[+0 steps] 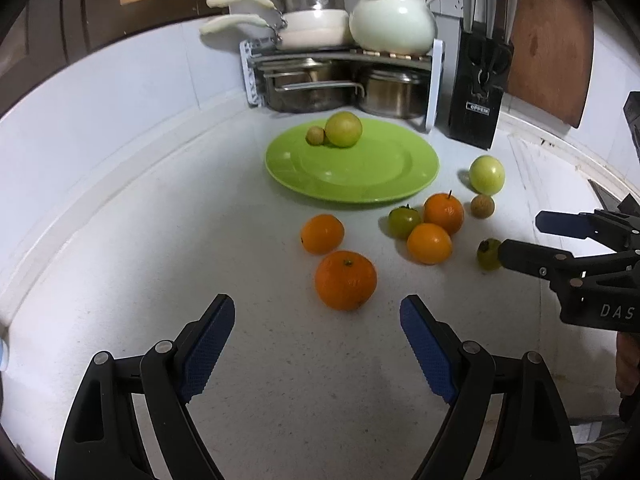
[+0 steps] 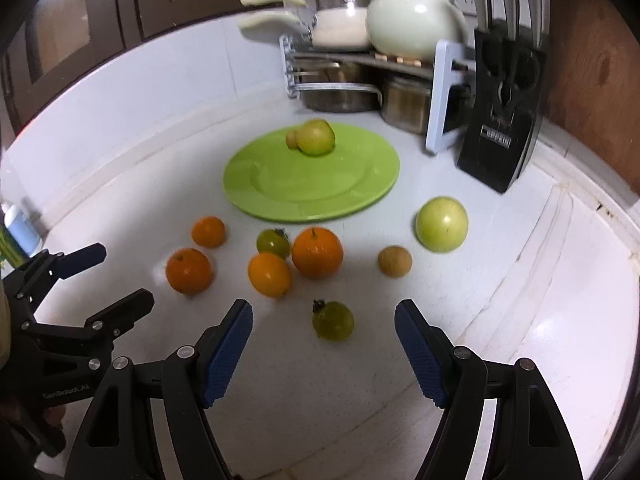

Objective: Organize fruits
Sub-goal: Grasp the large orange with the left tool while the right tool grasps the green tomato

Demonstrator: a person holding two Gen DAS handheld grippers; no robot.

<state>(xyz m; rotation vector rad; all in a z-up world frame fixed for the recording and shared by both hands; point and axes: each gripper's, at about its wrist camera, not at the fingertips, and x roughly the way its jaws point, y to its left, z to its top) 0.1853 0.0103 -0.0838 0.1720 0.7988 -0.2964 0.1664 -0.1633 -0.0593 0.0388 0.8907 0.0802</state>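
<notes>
White surface (image 1: 200, 240) carries a green plate (image 1: 372, 184) holding one yellow-green fruit (image 1: 343, 129) touching a small brown one (image 1: 315, 135). Nearer, off the plate: four oranges, the largest (image 1: 345, 280) just ahead of the left hand-held gripper (image 1: 316, 320), jaws wide apart, empty. Right hand-held gripper (image 2: 324, 328), also open and empty, flanks a small green tomato (image 2: 333, 320).

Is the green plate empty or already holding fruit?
Holding fruit. The plate carries two pieces at its far side: a yellow-green round fruit and a small brown one touching it. The rest is bare.
</notes>
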